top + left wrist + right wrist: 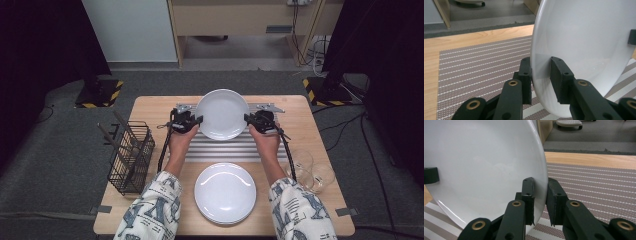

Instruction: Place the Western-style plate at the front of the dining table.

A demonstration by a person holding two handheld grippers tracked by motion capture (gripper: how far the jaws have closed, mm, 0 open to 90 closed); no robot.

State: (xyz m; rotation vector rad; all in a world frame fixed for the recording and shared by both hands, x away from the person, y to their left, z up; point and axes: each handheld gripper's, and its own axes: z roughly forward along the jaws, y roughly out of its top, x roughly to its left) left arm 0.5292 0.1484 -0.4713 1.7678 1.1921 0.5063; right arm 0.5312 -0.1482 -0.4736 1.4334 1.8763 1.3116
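A white plate (pixel 222 114) hangs tilted over the striped mat (pixel 235 149), held by its two opposite edges. My left gripper (pixel 198 120) is shut on its left rim and my right gripper (pixel 248 119) on its right rim. In the left gripper view the two black jaws (pixel 541 63) pinch the plate's (pixel 586 45) edge, one pad on each face. The right gripper view has the same grip (pixel 540 183) on the plate (pixel 486 162), with the other gripper's jaw tip at the far left. A stack of white plates (pixel 225 192) lies on the table in front of the mat.
A black wire basket (pixel 130 157) with dark utensils stands at the table's left edge. Clear glasses (pixel 312 171) sit at the right, beside my right forearm. The wooden table (pixel 150 107) ends just behind the mat, with dark floor and stand feet beyond.
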